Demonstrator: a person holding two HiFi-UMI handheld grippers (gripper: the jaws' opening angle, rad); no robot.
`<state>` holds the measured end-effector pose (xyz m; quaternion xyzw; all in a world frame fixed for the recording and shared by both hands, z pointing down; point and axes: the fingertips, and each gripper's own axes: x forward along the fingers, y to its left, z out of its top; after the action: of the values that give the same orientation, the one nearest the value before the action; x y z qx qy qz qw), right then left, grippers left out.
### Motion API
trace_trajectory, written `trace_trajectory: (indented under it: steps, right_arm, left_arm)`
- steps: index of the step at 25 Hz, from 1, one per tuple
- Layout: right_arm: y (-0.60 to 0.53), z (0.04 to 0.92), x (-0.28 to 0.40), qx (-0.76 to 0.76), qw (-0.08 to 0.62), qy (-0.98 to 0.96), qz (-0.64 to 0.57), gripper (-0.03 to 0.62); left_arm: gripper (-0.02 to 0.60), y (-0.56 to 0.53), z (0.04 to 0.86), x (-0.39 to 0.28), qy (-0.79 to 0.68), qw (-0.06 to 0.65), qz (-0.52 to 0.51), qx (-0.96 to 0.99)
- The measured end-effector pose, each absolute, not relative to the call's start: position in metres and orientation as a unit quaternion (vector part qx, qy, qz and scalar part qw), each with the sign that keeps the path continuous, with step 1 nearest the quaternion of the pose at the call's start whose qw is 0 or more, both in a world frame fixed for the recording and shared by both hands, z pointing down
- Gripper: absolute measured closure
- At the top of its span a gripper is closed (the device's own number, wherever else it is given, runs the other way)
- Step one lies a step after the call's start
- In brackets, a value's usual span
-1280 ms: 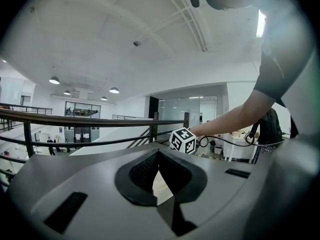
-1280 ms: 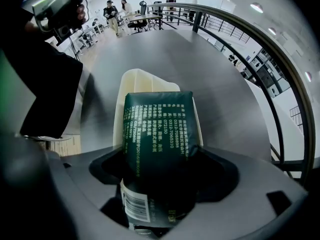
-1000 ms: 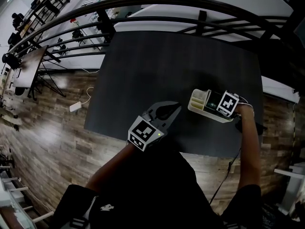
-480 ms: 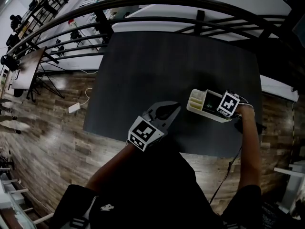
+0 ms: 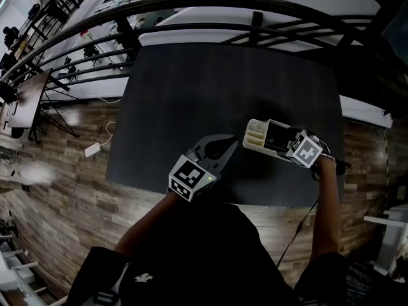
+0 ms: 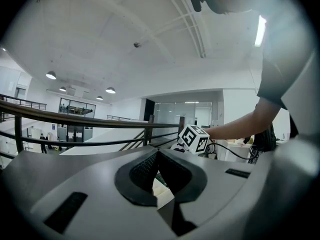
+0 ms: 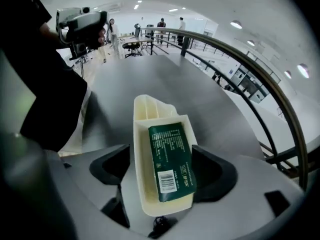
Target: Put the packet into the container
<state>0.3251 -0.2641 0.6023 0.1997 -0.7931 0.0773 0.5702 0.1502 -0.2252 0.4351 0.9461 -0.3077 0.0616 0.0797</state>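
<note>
The packet (image 7: 171, 156), dark green with white print and a barcode, lies flat in the larger compartment of the container (image 7: 142, 114), a cream tray with a smaller divided section at its far end. The container sits on the table (image 5: 223, 81), toward its near right part in the head view. The right gripper (image 7: 162, 151) straddles the container's near end with its jaws wide: the right jaw sits against the container's right wall and the left jaw stands just beside the left wall, though I cannot tell whether they press on it. Nothing but the container and its packet stands between them. In the head view this gripper's cube (image 5: 305, 150) covers the container's right end, and the person's arm (image 5: 326, 203) runs back from it past the table's edge. The left gripper (image 5: 231, 143) is over the table just left of the container and apart from it, pointing up and to the right. Its own view shows the jaws brought together to a narrow point with nothing held, a sliver of the cream container visible below their tips, and the right gripper's cube beyond. A dark railing (image 5: 191, 5) curves past the table's far edge, and wood floor (image 5: 57, 190) shows to the left.
</note>
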Motion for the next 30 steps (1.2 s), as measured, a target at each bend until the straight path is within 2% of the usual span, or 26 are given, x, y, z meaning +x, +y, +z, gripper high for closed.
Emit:
trace_trajectory:
  steps: [2, 7, 10, 14, 17, 19, 25, 30]
  right_arm:
    - [-0.263, 0.588, 0.318, 0.235, 0.538, -0.806, 0.077, 0.263]
    - [-0.253, 0.551, 0.296, 0.299, 0.451, -0.838, 0.07, 0.307]
    - [-0.246, 0.524, 0.276, 0.334, 0.373, -0.863, 0.069, 0.338]
    - [-0.23, 0.498, 0.252, 0.37, 0.292, -0.878, 0.085, 0.4]
    - [-0.223, 0.482, 0.24, 0.397, 0.252, -0.879, 0.084, 0.472]
    - [-0.217, 0.474, 0.232, 0.409, 0.235, -0.878, 0.079, 0.487]
    - [-0.205, 0.45, 0.22, 0.451, 0.175, -0.873, 0.065, 0.59]
    - [-0.202, 0.444, 0.207, 0.473, 0.144, -0.867, 0.063, 0.591]
  left_arm:
    - [0.575, -0.228, 0.434, 0.152, -0.302, 0.081, 0.058, 0.948]
    - [0.577, -0.232, 0.429, 0.155, -0.287, 0.078, 0.05, 0.953]
    - [0.577, -0.233, 0.429, 0.155, -0.282, 0.078, 0.046, 0.955]
    - [0.577, -0.23, 0.43, 0.157, -0.272, 0.082, 0.043, 0.958]
    - [0.577, -0.228, 0.43, 0.157, -0.264, 0.083, 0.041, 0.96]
    - [0.577, -0.227, 0.429, 0.156, -0.26, 0.085, 0.04, 0.961]
    - [0.577, -0.224, 0.422, 0.155, -0.253, 0.076, 0.035, 0.964]
    - [0.577, -0.223, 0.428, 0.149, -0.249, 0.081, 0.039, 0.964]
